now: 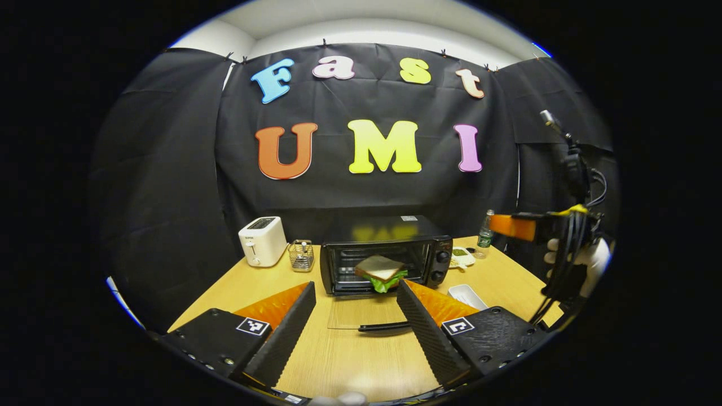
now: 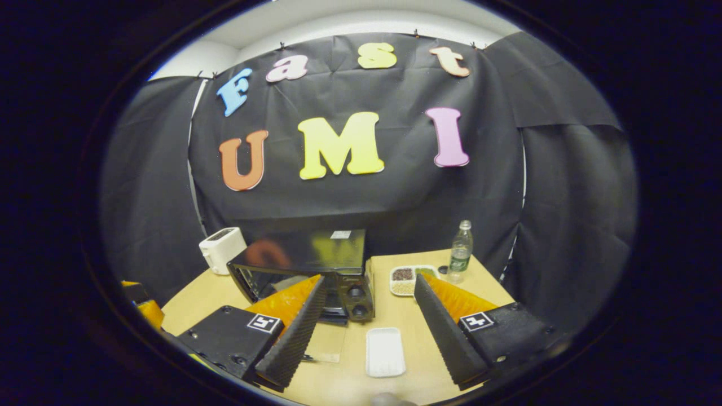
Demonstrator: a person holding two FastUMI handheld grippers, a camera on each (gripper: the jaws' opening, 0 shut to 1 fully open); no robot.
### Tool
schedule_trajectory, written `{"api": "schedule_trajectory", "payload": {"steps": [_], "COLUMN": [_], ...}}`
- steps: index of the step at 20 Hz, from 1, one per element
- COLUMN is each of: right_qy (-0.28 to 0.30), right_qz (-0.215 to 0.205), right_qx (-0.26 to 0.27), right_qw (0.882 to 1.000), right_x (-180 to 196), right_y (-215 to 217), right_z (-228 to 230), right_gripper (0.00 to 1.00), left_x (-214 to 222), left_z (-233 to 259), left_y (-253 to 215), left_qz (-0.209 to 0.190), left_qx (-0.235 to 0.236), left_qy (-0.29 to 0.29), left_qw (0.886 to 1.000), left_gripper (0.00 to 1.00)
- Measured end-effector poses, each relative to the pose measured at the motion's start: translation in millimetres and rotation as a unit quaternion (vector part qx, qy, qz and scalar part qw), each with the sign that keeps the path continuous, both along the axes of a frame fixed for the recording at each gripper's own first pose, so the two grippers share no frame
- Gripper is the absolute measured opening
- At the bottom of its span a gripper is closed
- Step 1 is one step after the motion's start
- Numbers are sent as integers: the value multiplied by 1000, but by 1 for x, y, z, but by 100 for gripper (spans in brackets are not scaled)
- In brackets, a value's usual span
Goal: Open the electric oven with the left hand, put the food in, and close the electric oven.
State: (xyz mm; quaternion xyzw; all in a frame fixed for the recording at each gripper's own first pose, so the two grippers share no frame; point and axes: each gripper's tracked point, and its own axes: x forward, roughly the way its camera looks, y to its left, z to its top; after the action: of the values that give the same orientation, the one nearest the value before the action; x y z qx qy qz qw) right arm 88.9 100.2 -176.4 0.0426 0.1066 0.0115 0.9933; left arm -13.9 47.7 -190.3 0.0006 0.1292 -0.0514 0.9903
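The black electric oven (image 1: pixel 389 232) stands mid-table with its glass door (image 1: pixel 352 313) folded down flat, handle toward me. A sandwich (image 1: pixel 381 272) of bread and green lettuce sits at the front of the oven's rack, in the opening. My left gripper (image 1: pixel 356 285) is open, above the table in front of the lowered door, with nothing between its fingers. My right gripper (image 2: pixel 370 277) is open and holds nothing, to the right of the oven (image 2: pixel 304 262) and above an empty white tray (image 2: pixel 384 351). In the left gripper view the right gripper's orange finger (image 1: pixel 513 226) shows at the right, held by a gloved hand (image 1: pixel 592 259).
A white toaster (image 1: pixel 262 241) and a small wire basket (image 1: pixel 301 255) stand left of the oven. A plastic bottle (image 2: pixel 461 251) and a compartment dish of grains (image 2: pixel 412 279) sit at the back right. The white tray (image 1: pixel 467 294) lies right of the door. Black cloth walls close in behind.
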Motion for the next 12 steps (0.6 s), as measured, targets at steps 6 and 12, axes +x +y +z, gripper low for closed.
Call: {"api": "schedule_trajectory", "payload": {"steps": [6,12], "right_qy": [-25,-12], "right_qz": [-31,-56], "right_qx": [-59,-59], "right_qw": [997,997], "right_x": [-45,-72], "right_y": [-69,-107], "right_z": [45,55], "right_gripper": [89,100], "left_x": [8,25], "left_z": [-44,-99], "left_y": [-29,-47], "left_qz": [-14,-16], "left_qx": [2,1], "left_qy": [28,65], "left_qw": [1000,998], "left_gripper": [96,96]}}
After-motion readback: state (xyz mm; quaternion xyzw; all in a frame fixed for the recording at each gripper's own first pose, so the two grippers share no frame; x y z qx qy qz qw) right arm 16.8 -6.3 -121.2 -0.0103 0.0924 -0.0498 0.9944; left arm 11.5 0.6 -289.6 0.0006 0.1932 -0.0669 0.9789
